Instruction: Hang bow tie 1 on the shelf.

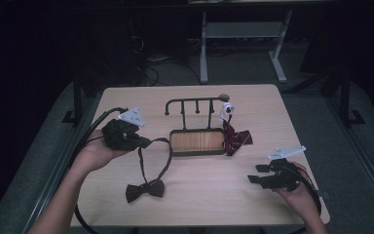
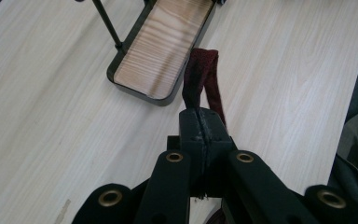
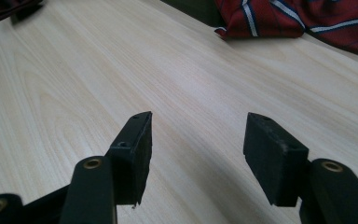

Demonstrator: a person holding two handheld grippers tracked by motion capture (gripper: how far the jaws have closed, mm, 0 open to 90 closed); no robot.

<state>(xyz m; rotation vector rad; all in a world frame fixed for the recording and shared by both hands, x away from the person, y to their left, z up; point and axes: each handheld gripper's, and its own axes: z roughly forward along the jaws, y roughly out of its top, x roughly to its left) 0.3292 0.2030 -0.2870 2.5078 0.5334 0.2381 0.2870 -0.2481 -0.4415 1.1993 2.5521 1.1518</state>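
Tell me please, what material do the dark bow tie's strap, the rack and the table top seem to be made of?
The strap looks like woven dark red fabric: it folds limply out of the shut left gripper. The rack seems to be dark painted metal rods over a tray with a light wood-grain floor, perhaps veneer. The table top shows pale wood grain with a matte finish, wood or laminate.

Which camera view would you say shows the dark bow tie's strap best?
The high view: the strap runs whole from the left gripper to the bow. The left gripper view shows its pinched loop; the right gripper view, just a dark scrap.
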